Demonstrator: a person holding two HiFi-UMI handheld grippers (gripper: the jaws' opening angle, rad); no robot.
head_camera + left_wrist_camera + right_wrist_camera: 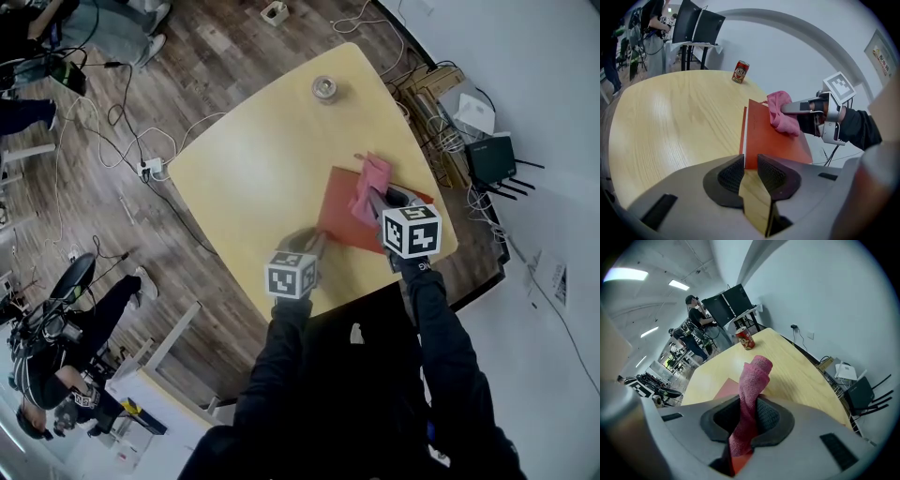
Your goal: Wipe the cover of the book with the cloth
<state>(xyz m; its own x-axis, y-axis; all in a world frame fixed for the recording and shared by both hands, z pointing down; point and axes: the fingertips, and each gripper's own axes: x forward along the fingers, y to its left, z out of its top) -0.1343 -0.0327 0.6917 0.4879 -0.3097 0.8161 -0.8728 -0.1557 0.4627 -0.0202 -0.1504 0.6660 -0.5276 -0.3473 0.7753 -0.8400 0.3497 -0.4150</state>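
Your right tongs point(749, 405) are clenched on a pink terry cloth point(757, 373). It runs up between the pads and bunches past the tips, so a soft wad rather than hard plastic meets the cover. That wad rests on the far part of the flat red hardcover book point(773, 140), near its far right corner, which suggests the wipe is under way there.

Your left tongs point(748, 168) stand a narrow slit apart and grasp nothing. Bare wood shows through the gap, and the book's near spine corner sits right at the tips. They look placed there to brace the book against sliding under your strokes.

The book lies on the pale yellow wooden tabletop point(679, 122), towards its right side. A red drinks can point(739, 72) stands well apart near the far edge, clear of the wiping.
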